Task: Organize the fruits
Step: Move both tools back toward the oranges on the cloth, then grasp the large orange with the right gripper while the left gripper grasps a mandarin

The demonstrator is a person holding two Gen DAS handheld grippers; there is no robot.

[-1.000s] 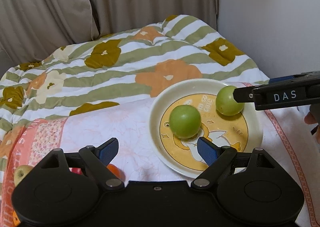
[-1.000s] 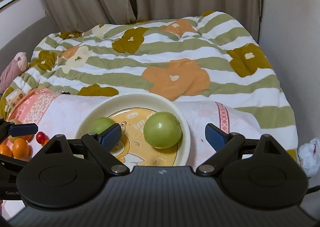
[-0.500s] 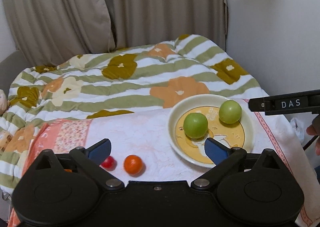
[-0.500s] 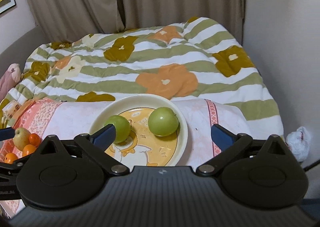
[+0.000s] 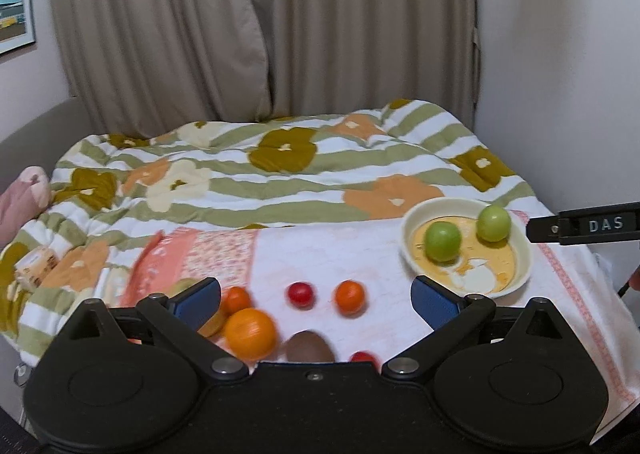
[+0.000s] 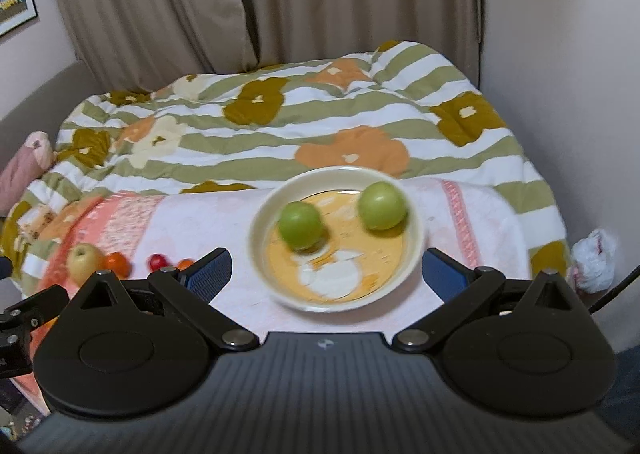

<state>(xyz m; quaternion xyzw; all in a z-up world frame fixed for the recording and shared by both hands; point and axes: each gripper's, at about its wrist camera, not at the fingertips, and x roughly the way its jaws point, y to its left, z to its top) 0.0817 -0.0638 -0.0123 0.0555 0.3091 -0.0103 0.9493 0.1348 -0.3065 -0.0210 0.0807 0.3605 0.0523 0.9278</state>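
Observation:
A cream plate (image 5: 520, 274) (image 6: 416, 254) with a yellow picture holds two green apples (image 5: 443, 242) (image 5: 494, 223) (image 6: 300, 224) (image 6: 382, 205). On the pink-white towel (image 5: 360, 250) lie a big orange (image 5: 250, 329), small oranges (image 5: 350, 296) (image 5: 237, 299), red tomatoes (image 5: 301, 294) (image 5: 364, 357) and a brown kiwi (image 5: 309, 346). A yellow apple (image 6: 83, 261) lies at the towel's left. My left gripper (image 5: 316, 300) is open and empty above the loose fruit. My right gripper (image 6: 326, 274) is open and empty, near the plate's front.
The towel lies on a bed with a striped flowered quilt (image 5: 280, 174). Curtains (image 5: 240, 34) hang behind, a wall (image 5: 560, 74) stands on the right. A white plastic bag (image 6: 592, 266) lies by the bed's right side. A pink soft toy (image 5: 24, 198) sits at the left.
Both grippers have pulled back and up from the plate. The left view has swung left, so the loose oranges, tomatoes and kiwi now show. Both stay open and empty.

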